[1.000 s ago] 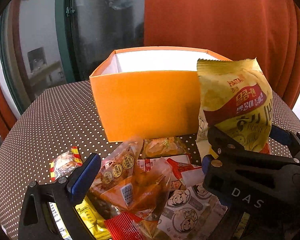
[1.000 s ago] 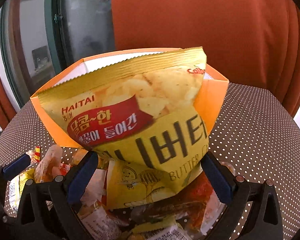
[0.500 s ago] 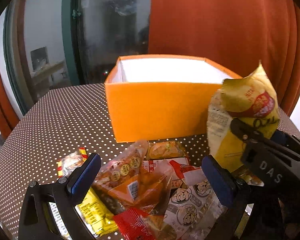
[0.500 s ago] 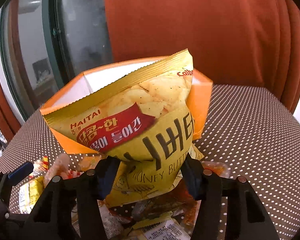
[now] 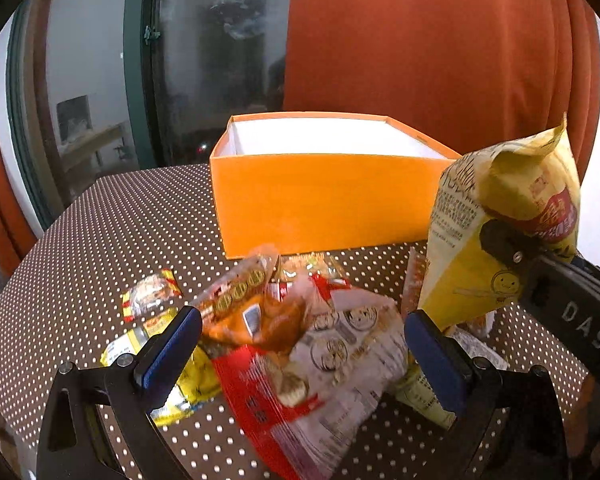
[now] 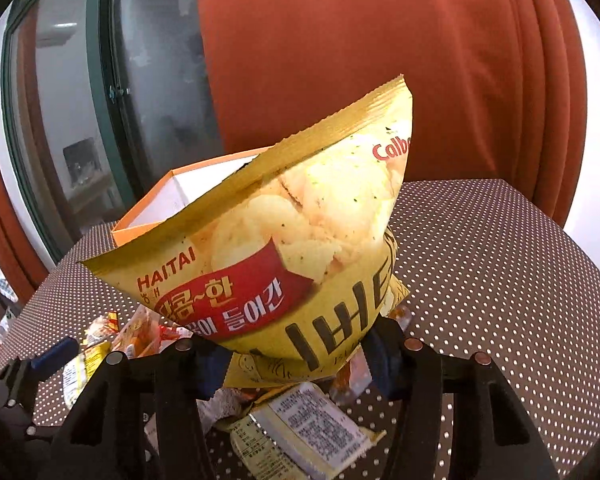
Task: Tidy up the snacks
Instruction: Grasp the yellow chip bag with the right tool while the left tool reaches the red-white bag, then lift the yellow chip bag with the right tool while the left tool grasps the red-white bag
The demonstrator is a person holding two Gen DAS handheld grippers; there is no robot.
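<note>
Right gripper (image 6: 296,360) clamped on the chip bag (image 6: 284,248), lifted off the table (image 6: 500,280) near the orange box (image 5: 324,200). Left gripper (image 5: 300,344) spread wide, gripping nothing, over the snack pile (image 5: 300,344) at the near edge. Box looks empty; everything's left.

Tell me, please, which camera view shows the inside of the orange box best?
The left wrist view: the orange box stands unblocked, its white inside open. In the right wrist view the chip bag, held by the right gripper, hides most of it.
</note>
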